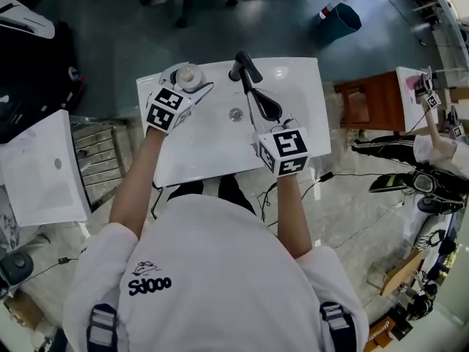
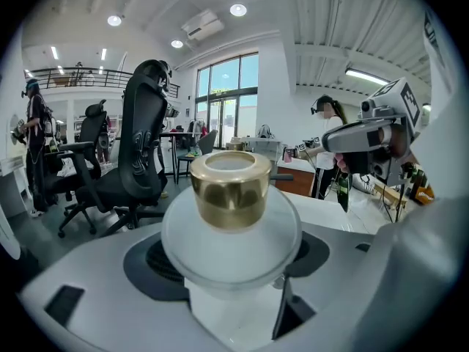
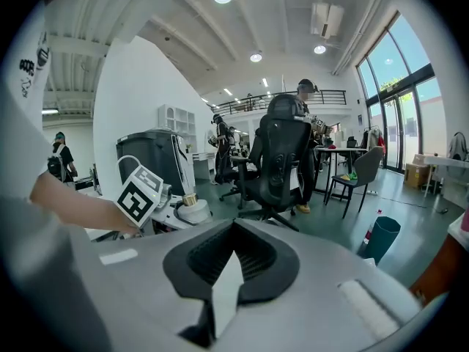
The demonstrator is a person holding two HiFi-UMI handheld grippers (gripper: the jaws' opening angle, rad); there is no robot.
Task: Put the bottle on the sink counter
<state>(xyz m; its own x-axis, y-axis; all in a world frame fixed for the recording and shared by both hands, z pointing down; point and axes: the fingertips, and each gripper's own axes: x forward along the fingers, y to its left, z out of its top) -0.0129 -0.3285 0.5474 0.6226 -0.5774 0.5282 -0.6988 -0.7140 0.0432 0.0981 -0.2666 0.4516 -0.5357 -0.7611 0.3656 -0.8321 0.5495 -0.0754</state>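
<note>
White sink counter (image 1: pixel 212 152) with black faucet (image 1: pixel 245 66), round drain (image 1: pixel 235 114), gold-capped bottle (image 1: pixel 187 75) at its far left corner.

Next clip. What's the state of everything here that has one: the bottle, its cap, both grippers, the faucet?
bottle: upright, gripped, at the back left corner of the sink counter; whether it rests on it can't be told.
gold cap: on the bottle.
left gripper: shut on the bottle.
right gripper: shut, nothing between its jaws, above the sink counter.
faucet: no running water visible.
</note>
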